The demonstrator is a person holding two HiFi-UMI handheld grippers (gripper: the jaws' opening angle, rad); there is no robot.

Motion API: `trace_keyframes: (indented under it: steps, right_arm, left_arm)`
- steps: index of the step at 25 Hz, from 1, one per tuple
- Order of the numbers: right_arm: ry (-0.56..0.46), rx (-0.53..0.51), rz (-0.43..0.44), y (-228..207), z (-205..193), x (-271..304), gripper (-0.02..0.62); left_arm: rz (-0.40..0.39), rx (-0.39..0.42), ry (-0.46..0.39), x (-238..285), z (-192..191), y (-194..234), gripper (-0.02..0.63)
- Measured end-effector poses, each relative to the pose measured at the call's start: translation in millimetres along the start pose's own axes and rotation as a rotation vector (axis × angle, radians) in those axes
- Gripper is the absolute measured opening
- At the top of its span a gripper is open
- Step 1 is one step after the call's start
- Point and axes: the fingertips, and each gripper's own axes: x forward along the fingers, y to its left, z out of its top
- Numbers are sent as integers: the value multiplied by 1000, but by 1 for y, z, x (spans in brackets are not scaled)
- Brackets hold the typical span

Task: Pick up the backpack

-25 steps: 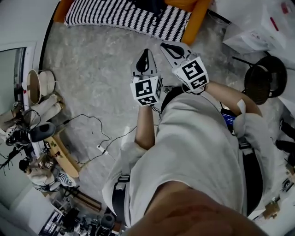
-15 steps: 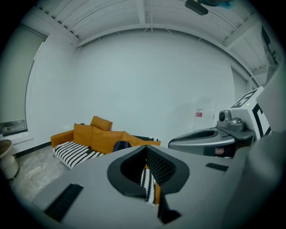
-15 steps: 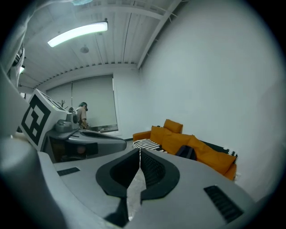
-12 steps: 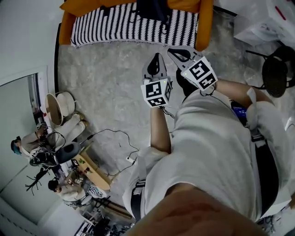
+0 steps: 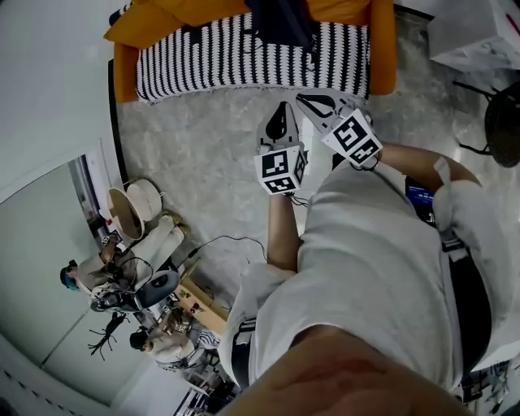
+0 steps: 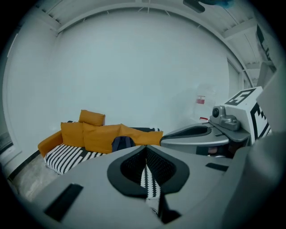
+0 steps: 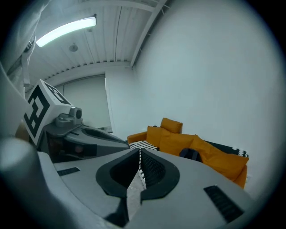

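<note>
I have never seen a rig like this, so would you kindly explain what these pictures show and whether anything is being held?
There is no robot here: a person carries a hand-held claw in each hand. The head view comes from a camera on the person's head and looks steeply down at the left claw and the right claw. The cubes with square markers are part of the claws. The other two pictures come from cameras riding on each claw, looking along its jaws. Both claws are shut and hold nothing. Ahead stands an orange sofa with a black-and-white striped seat. On it, against the cushions, sits the dark backpack that is to be picked up. Neither claw touches it yet.
</note>
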Motion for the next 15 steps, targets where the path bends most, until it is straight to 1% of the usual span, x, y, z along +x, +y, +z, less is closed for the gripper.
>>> trace_keyframes:
  steps: [4, 7, 12, 15]
  right_arm:
    - [35, 35, -35, -21, -15, 10, 40]
    - [44, 31, -46, -31, -17, 15, 40]
    - [73, 77, -61, -43, -27, 25, 40]
    - [94, 99, -69, -42, -31, 34, 40]
  left_arm:
    - [-21, 11, 26, 23, -3, 11, 12]
    - [-29, 13, 33, 35, 0, 23, 12]
    - [-69, 63, 71, 57, 2, 43, 12]
    - [-71, 69, 99, 66, 0, 61, 12]
